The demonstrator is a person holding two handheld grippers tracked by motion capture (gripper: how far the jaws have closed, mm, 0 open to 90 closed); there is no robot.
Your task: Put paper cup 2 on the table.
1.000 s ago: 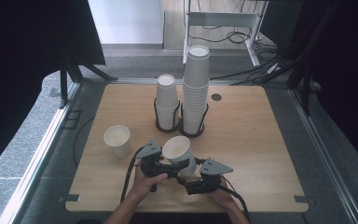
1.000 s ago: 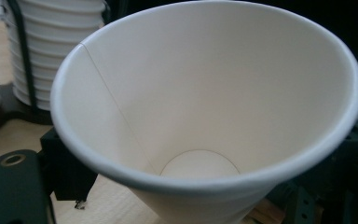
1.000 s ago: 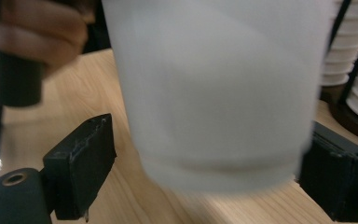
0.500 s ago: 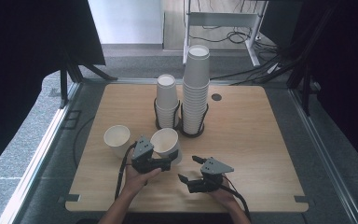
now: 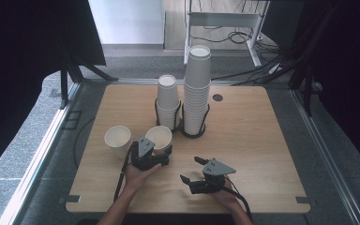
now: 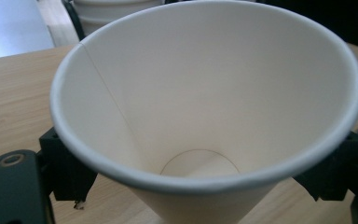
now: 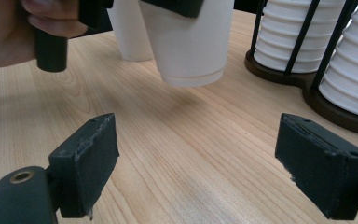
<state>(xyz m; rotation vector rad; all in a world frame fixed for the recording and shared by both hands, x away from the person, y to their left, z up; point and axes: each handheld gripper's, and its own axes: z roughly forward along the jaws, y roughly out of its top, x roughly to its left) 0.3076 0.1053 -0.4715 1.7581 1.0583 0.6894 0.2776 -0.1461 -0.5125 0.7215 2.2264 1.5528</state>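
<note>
My left gripper (image 5: 155, 149) is shut on a white paper cup (image 5: 159, 137), held upright just above the table. In the left gripper view the cup's open mouth (image 6: 205, 93) sits between the two jaws. From the right gripper view, the held cup (image 7: 189, 42) hangs a little off the wood, with the left hand (image 7: 14, 32) beside it. My right gripper (image 5: 191, 169) stands open near the table's front edge, to the right of the cup. Nothing lies between my right gripper's (image 7: 205, 163) jaws. A second loose cup (image 5: 117, 139) stands on the table to the left.
A black wire holder (image 5: 187, 127) at the table's middle back carries a short cup stack (image 5: 168, 99) and a taller cup stack (image 5: 198, 86). The cup stacks (image 7: 303, 32) rise close ahead of my right gripper. A dark round hole (image 5: 217, 97) marks the tabletop's far right.
My left gripper has carried the cup leftward and a little farther back, away from the right gripper. The right gripper has stayed near the front edge.
</note>
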